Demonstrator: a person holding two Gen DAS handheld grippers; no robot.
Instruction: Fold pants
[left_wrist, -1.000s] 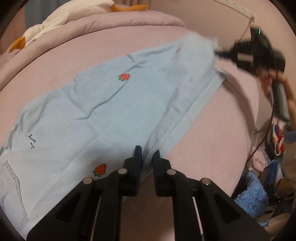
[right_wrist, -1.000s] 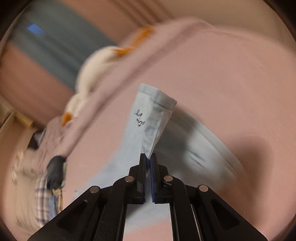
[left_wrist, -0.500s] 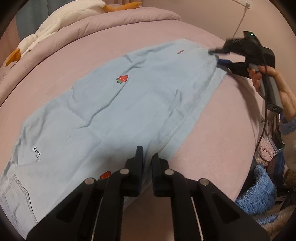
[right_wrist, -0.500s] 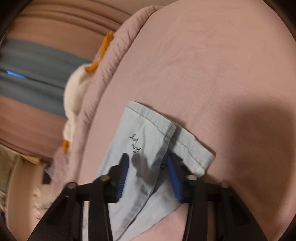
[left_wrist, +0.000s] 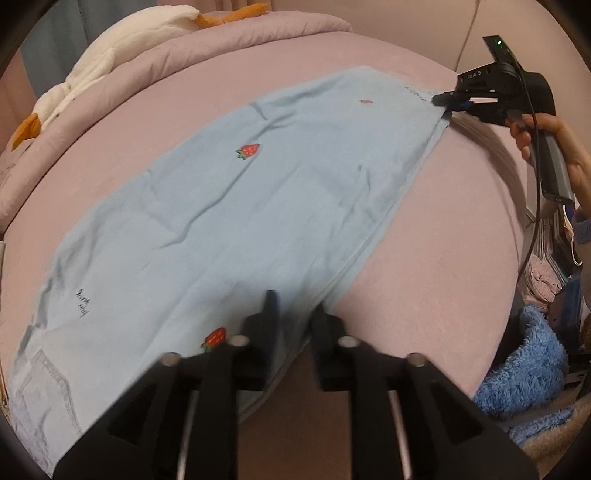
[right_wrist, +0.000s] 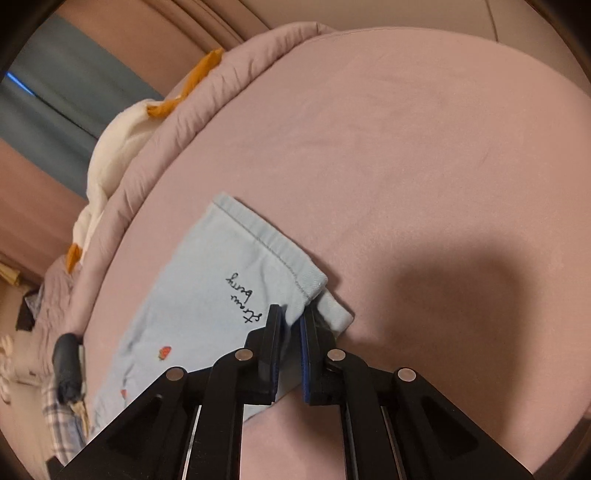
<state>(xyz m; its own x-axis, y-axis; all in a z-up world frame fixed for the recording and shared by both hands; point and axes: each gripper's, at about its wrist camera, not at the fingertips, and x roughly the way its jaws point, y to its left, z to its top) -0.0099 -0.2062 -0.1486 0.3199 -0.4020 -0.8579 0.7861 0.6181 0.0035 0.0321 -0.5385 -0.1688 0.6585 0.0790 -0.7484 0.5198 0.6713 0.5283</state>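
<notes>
Light blue pants (left_wrist: 258, 206) with strawberry prints lie flat along the pink bed (left_wrist: 424, 258), one leg folded onto the other. My left gripper (left_wrist: 295, 310) hovers open over the near edge of the pants at the waist end, with cloth showing between its fingers. At the far end a hand (left_wrist: 554, 129) holds my right gripper (left_wrist: 448, 101) at the leg hems. In the right wrist view the right gripper (right_wrist: 293, 317) is closed narrowly on the corner of the stacked hems of the pants (right_wrist: 207, 295), beside the black "straw berry" lettering.
A rolled pink duvet (left_wrist: 221, 40) and a white plush toy (left_wrist: 110, 55) line the far side of the bed. A blue fluffy cloth (left_wrist: 524, 369) and clutter sit off the bed's right edge. The bed sheet (right_wrist: 369, 147) stretches beyond the hems.
The right gripper laid the lifted leg hem down, opened wide, then closed again on the hem corner. The left gripper's fingers have spread wider apart.
</notes>
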